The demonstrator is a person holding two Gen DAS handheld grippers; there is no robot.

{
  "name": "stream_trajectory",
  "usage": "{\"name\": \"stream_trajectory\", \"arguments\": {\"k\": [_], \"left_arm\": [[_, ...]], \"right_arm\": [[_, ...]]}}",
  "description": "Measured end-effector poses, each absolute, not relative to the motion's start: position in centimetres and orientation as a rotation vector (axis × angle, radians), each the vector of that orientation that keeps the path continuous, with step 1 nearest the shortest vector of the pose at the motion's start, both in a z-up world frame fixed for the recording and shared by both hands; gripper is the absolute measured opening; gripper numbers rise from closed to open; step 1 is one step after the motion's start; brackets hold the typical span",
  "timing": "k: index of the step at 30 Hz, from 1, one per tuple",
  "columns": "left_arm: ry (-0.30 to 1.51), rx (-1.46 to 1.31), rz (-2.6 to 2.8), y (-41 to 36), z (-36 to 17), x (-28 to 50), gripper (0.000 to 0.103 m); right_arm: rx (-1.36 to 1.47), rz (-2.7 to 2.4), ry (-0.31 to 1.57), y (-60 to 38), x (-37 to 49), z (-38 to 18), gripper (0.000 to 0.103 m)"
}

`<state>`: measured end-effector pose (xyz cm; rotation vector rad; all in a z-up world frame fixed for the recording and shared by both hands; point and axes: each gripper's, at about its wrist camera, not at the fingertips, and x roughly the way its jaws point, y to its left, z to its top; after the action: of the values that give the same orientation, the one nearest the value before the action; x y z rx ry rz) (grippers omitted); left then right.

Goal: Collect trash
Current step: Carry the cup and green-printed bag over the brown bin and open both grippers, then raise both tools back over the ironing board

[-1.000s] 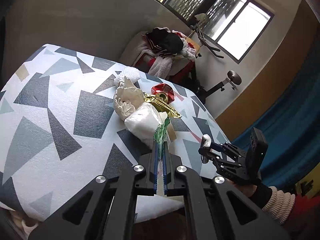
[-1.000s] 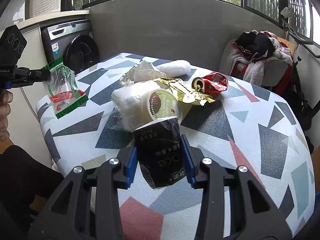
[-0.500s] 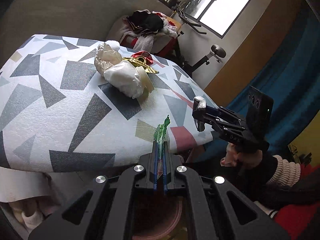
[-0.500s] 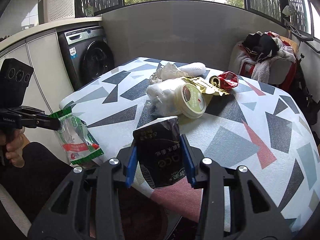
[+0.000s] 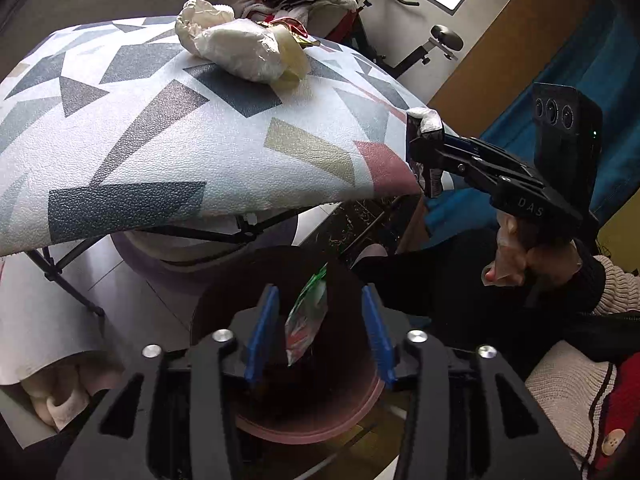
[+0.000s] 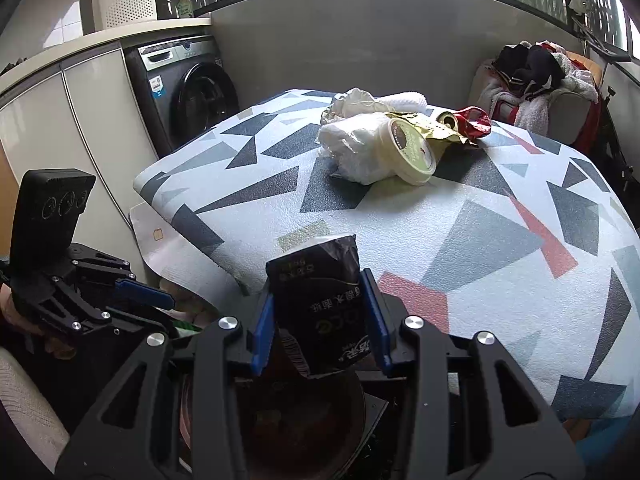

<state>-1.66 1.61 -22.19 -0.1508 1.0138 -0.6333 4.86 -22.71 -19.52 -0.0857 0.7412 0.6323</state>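
**Wrapper released over the bin, carton next**

As the left gripper (image 5: 320, 330) is held above the brown bin (image 5: 280, 424), its jaws have just been opened and stand apart; the green-edged snack wrapper (image 5: 306, 322) is seen loose between them, touched by neither pad, directly over the bin's mouth. Beside the bin, the right gripper (image 6: 318, 322) is kept clamped on a crumpled black drink carton (image 6: 320, 304), not yet released. Beyond the bin, on the patterned table (image 6: 460, 216), a heap is left: a plastic bag (image 6: 352, 148), a round tub lid (image 6: 412, 150), a gold wrapper (image 6: 436, 130), a crushed red can (image 6: 470, 120) and white paper (image 6: 356, 102). By this showing, collection is judged well short of half done.
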Motion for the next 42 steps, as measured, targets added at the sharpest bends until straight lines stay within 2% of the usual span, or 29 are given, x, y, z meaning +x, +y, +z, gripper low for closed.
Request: {"name": "stream_trajectory", "arguments": {"k": [2, 4, 10, 25, 34, 36, 37, 40, 42], "left_arm": [[0.989, -0.132, -0.632, 1.6, -21.8, -1.8, 0.062], [0.956, -0.108, -0.611, 1.8, -21.2, -1.9, 0.077], [0.849, -0.042, -0.54, 3.5, -19.4, -2.5, 0.089], [0.829, -0.049, -0.39, 5.5, -20.4, -1.9, 0.092], [0.856, -0.01, -0.395, 4.7, -21.0, -1.8, 0.092], [0.858, -0.013, -0.393, 4.7, -21.1, -1.8, 0.092], [0.86, -0.015, -0.392, 4.7, -21.1, -1.8, 0.092], [0.863, -0.022, -0.387, 4.9, -21.2, -1.7, 0.092], [0.863, -0.026, -0.385, 5.0, -21.2, -1.7, 0.092]], "right_arm": [[-0.086, 0.637, 0.754, -22.5, 4.7, -20.1, 0.042], [-0.083, 0.653, 0.776, -22.2, 4.5, -20.8, 0.042], [-0.166, 0.716, 0.832, -19.9, 3.4, -22.8, 0.042], [-0.259, 0.747, 0.971, -17.5, 3.7, -26.6, 0.043], [-0.259, 0.743, 0.985, -17.2, 3.9, -27.0, 0.046], [-0.259, 0.745, 0.987, -17.2, 3.9, -27.0, 0.049], [-0.258, 0.744, 0.987, -17.2, 4.0, -27.0, 0.055], [-0.248, 0.736, 0.982, -17.3, 4.1, -26.8, 0.081], [-0.24, 0.734, 0.974, -17.4, 4.2, -26.6, 0.087]]}}
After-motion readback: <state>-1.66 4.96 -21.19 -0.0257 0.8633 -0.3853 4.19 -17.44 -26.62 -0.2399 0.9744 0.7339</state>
